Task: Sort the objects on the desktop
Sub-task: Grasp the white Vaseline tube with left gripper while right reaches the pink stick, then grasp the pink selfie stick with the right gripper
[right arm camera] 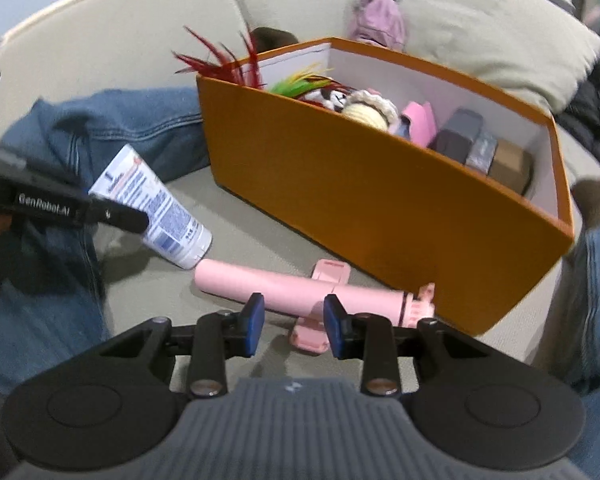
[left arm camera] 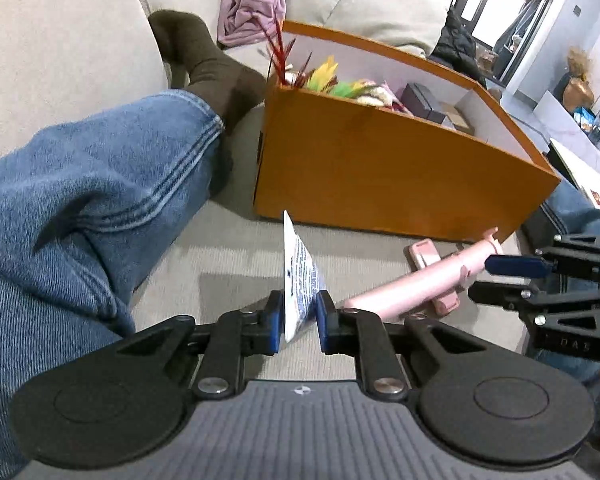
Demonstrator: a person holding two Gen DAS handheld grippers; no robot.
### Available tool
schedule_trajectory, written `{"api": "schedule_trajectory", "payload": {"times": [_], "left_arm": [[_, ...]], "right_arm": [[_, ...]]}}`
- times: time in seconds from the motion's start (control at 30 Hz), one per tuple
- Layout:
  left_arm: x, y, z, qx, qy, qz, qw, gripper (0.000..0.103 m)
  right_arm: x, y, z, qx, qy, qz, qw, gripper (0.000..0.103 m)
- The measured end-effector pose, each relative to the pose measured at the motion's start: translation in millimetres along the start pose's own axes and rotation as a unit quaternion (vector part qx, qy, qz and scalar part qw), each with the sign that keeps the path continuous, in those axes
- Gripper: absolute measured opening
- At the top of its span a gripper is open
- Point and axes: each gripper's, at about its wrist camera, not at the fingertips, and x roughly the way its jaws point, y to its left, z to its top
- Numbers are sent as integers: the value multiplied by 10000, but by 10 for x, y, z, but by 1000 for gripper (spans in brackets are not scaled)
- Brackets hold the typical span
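Left hand-held gripper point(left arm camera: 299, 322) clamping white tube point(left arm camera: 298, 280) above sofa seat point(left arm camera: 228, 256); right hand-held gripper point(right arm camera: 294, 325) gaping, straddling (not pinching) pink selfie stick point(right arm camera: 268, 286) beside orange box point(right arm camera: 340, 184).

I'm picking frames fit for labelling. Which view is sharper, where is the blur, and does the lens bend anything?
Left wrist view: crisp; the tube and left gripper are sharp, the orange box bows.
Right wrist view: softer; the cushions smear, the pink stick stays readable, dark corners.
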Motion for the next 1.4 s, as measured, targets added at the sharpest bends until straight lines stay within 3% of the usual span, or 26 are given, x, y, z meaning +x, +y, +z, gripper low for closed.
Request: {"api": "schedule_trajectory", "payload": {"times": [0.3,0.5,0.6,0.8,0.9,1.03,1.2,1.4], "left_arm": [[67,18,24,-27,-45,-61,10000,19],[98,50,36,-91,-60,-148,9998,19],[123,23,35,-38,-43,-251,9997,20],[123,51,24,-108,-19,-299,9995,20],[124,57,20,-125,-6,-297,9995,20],[128,33,21,-81,-12,-275,9996,20],[133,23,25,-73,-9,-270,9996,20],[136,-3,29,-48,5,-254,9997,20]], "right_arm": [[412,-348,302,790,719,91,9942,35],[311,-343,123,1012,881,199,9908,36],[259,-333,22,1141,923,233,9889,43],[430,-329,-223,1447,1418,358,9786,46],[359,-416,-255,1783,1233,557,9746,46],[203,-704,-312,2598,870,809,9583,51],[269,-1071,-502,3736,798,891,9198,50],[516,-1178,-633,4384,701,1502,8834,44]]}}
